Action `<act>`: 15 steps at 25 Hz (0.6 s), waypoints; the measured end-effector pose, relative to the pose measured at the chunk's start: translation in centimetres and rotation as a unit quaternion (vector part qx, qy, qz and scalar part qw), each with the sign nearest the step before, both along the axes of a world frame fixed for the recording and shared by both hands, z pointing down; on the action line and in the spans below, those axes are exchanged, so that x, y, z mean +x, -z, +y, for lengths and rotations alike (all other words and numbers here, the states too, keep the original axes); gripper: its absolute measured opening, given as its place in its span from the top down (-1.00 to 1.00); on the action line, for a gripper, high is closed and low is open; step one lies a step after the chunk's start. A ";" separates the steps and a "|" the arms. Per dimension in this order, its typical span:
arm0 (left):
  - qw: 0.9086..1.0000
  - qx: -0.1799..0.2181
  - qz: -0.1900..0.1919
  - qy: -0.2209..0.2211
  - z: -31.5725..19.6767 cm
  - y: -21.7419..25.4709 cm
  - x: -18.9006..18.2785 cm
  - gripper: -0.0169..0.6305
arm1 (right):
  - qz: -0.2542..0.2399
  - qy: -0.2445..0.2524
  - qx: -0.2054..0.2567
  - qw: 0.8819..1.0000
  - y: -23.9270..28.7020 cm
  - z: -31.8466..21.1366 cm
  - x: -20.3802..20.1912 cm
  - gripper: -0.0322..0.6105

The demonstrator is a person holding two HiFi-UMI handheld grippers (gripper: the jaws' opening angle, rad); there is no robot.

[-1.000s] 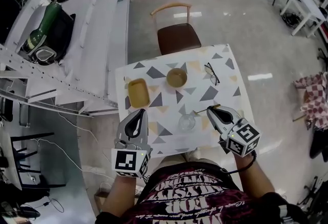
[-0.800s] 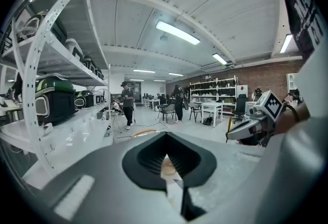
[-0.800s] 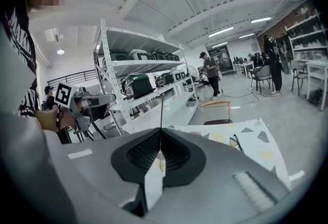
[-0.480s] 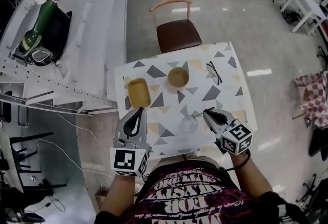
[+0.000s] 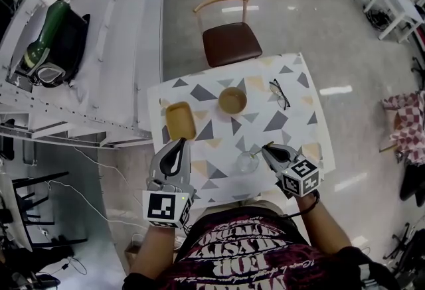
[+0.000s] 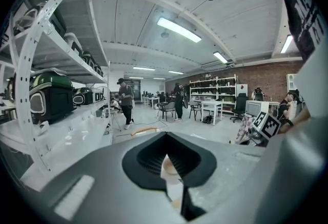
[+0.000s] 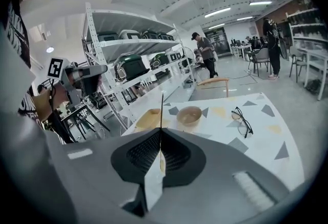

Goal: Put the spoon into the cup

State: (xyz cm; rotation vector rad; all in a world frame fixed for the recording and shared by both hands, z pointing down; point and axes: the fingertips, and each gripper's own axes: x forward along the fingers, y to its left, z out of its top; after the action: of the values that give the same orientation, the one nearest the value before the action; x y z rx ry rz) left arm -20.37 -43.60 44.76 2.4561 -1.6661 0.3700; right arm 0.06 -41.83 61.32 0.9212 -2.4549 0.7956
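- Left gripper (image 5: 179, 146): at the near-left edge of the surface (image 5: 292, 119); jaws pressed together with nothing between them. Well apart from the cup, and the farther of the two grippers.
- Cup (image 5: 247, 162): clear glass, upright, near the front edge of the surface. Between the two grippers but much closer to the right one, just left of the right jaws' tips.
- Spoon (image 5: 257, 148): thin, pinched at one end. Long axis carries on from the right jaws, up and to the left in the head view. Free end near or over the cup's far rim; contact too small to tell. Judged not yet inside.
- Right gripper (image 5: 267, 148): jaws clamped on the spoon, angled down toward the cup; the nearer hand. Coming move likely needs the free end brought over the mouth and tipped downward before release.
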 end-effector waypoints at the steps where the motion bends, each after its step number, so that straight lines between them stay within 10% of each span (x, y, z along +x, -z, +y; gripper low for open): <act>1: 1.000 -0.001 0.000 -0.001 -0.1 -0.1 0.0 0.95 | 0.003 0.001 -0.003 1.000 -0.4 0.0 0.0 0.79; 15: 1.000 -0.010 0.005 -0.012 -0.6 -0.3 0.5 0.95 | 0.034 0.007 -0.035 0.999 -4.6 0.2 -0.1 0.79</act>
State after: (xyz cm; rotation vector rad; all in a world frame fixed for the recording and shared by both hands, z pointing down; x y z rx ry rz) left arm -19.88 -44.17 45.08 2.4615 -1.6218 0.3739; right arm -0.03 -41.58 65.90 0.8896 -2.3576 0.8275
